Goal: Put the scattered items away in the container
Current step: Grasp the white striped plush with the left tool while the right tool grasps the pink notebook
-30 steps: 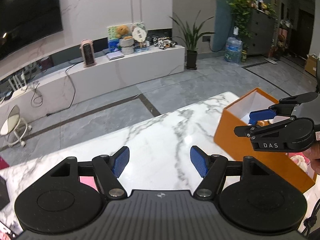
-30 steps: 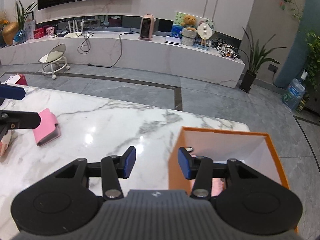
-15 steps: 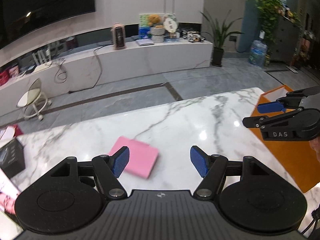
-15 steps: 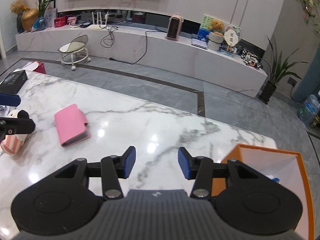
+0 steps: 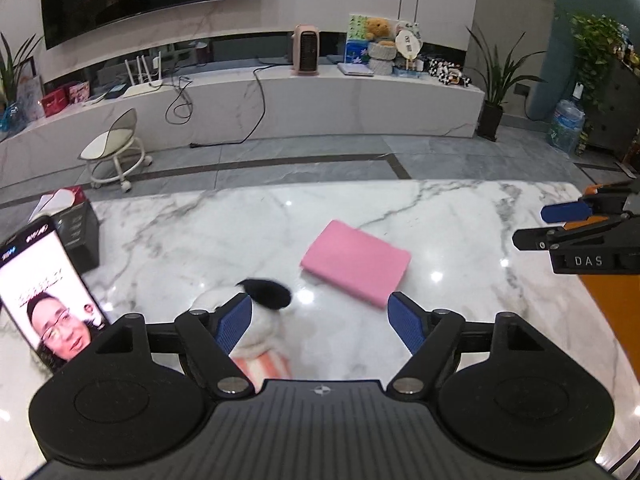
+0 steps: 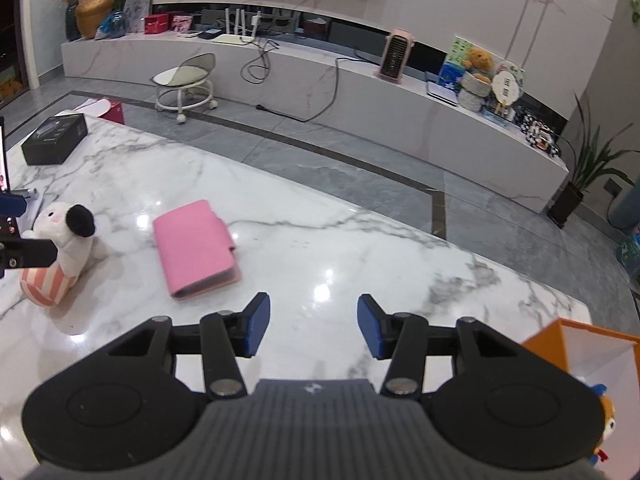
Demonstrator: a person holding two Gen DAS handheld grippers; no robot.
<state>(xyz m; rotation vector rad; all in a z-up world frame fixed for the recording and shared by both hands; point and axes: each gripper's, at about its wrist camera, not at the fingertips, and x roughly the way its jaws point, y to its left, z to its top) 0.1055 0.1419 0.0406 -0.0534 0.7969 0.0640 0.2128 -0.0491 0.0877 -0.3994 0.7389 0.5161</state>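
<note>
Two black two-finger tongs with blue ribbed pads. The left tongs (image 5: 319, 326) hang over the white, grey-veined, glossy marble bench (image 5: 460, 232), jaws opening and already wide; the plush toy's head sits just inside the left pad, not pressed. The right tongs (image 6: 313, 326) have jaws opening, set moderately apart, with only bare marble between them.

One soft plush toy, white body, black ear, pink-and-white striped base (image 6: 60, 248), standing upright near the bench's left end.

One pink, flat rectangular wallet of smooth leather-like material (image 6: 194, 248), lying closed just beside the toy, apart from it.

One orange box-shaped container with white inner walls (image 6: 568, 344), at the bench's right end, well apart from toy and wallet.

One black rectangular carton (image 6: 56, 138), flat at the bench's far left corner.

One smartphone with lit screen (image 5: 44, 300), propped upright at the left edge.

Views compared: the left wrist view blurs the toy and hides most of its body behind the tongs; the right wrist view shows it whole, along with the wallet's snap tab. Only the right wrist view shows the container's interior, where one small colourful figure (image 6: 606, 424) shows at the frame's edge. The left wrist view shows the right tongs from the side, over the container's orange rim.
</note>
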